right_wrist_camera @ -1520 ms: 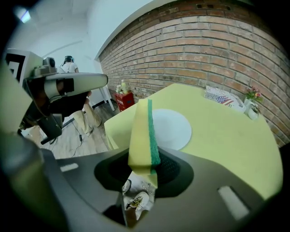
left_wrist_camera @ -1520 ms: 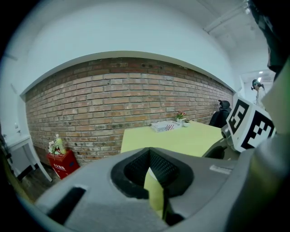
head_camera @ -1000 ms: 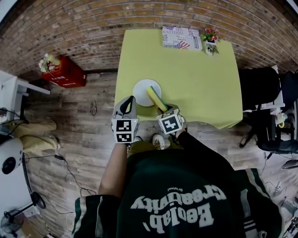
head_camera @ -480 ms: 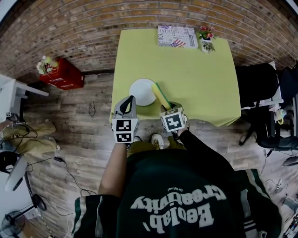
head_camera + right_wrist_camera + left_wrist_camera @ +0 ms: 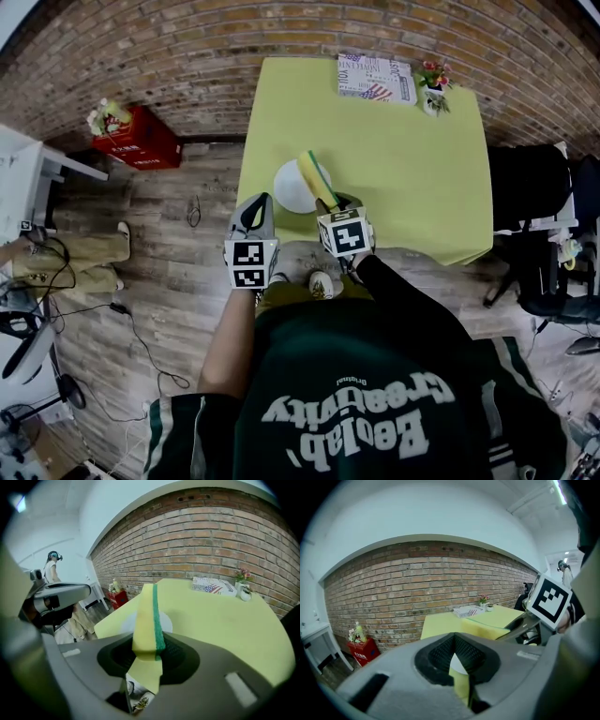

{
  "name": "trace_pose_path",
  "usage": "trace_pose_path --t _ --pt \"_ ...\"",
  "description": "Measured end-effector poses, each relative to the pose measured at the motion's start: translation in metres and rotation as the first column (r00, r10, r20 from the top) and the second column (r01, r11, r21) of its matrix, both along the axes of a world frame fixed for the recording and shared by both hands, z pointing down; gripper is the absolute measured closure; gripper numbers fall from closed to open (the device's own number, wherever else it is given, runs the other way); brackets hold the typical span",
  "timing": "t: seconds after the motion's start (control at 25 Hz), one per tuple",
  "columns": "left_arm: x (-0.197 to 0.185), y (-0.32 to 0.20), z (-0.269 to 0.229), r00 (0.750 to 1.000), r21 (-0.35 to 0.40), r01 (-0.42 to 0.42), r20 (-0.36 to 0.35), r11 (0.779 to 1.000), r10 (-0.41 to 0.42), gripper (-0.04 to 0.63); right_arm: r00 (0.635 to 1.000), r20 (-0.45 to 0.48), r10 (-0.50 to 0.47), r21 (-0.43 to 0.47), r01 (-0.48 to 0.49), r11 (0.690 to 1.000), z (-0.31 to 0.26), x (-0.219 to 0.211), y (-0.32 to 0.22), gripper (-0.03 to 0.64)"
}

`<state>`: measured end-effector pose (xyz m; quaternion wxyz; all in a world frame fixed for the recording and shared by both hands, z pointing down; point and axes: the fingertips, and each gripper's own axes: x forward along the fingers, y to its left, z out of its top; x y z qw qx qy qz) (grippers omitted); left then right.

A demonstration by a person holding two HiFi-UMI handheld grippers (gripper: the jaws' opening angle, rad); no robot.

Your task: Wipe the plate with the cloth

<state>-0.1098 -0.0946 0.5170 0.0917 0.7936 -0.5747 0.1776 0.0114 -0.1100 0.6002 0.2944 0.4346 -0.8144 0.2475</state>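
Note:
A white plate (image 5: 291,187) lies near the front left corner of the yellow-green table (image 5: 403,159). My right gripper (image 5: 335,205) is shut on a yellow sponge with a green scouring side (image 5: 318,179). The sponge sticks forward over the plate's right rim, and whether it touches the plate I cannot tell. In the right gripper view the sponge (image 5: 146,620) stands on edge between the jaws of the right gripper (image 5: 147,657), with the plate (image 5: 167,621) behind it. My left gripper (image 5: 260,202) hovers off the table's front edge, left of the plate, shut and holding nothing. In the left gripper view the plate (image 5: 457,663) shows past the left gripper (image 5: 458,668).
A flag-printed book (image 5: 376,77) and a small flower pot (image 5: 434,99) sit at the table's far edge. A red crate (image 5: 139,142) stands by the brick wall on the left. A black chair (image 5: 530,187) is on the right. Another person (image 5: 53,567) stands at the left.
The head view has shifted a little. The sponge went from beside the plate's right edge to over its right rim. The left gripper has held its place.

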Motion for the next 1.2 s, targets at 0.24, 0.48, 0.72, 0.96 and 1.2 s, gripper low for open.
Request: trace_pose_path --t 0.24,0.48,0.72,0.96,1.2 --pt "-0.023 0.003 0.005 0.999 -0.014 0.052 0.009 0.999 -0.052 0.592 0.995 -0.008 -0.096 -0.017 0.096 0.995 0.011 -0.043 0.001 0.482" --pt "-0.038 0.005 0.008 0.996 -0.022 0.090 0.020 0.996 -0.090 0.592 0.982 -0.046 -0.183 -0.045 0.181 0.982 0.026 -0.063 0.010 0.480" --pt "-0.043 0.010 0.009 0.994 -0.026 0.104 0.027 0.994 -0.104 0.592 0.985 -0.056 -0.165 -0.035 0.163 0.986 0.027 -0.058 0.007 0.480" --pt "-0.037 0.006 0.008 0.996 -0.022 0.090 0.020 0.996 -0.090 0.592 0.994 -0.083 -0.073 -0.027 0.071 0.997 0.028 -0.027 -0.007 0.481" --pt "-0.026 -0.003 0.012 0.997 -0.020 0.069 0.023 0.997 -0.068 0.592 0.995 -0.099 0.012 -0.018 -0.014 1.000 0.027 0.010 -0.020 0.481"
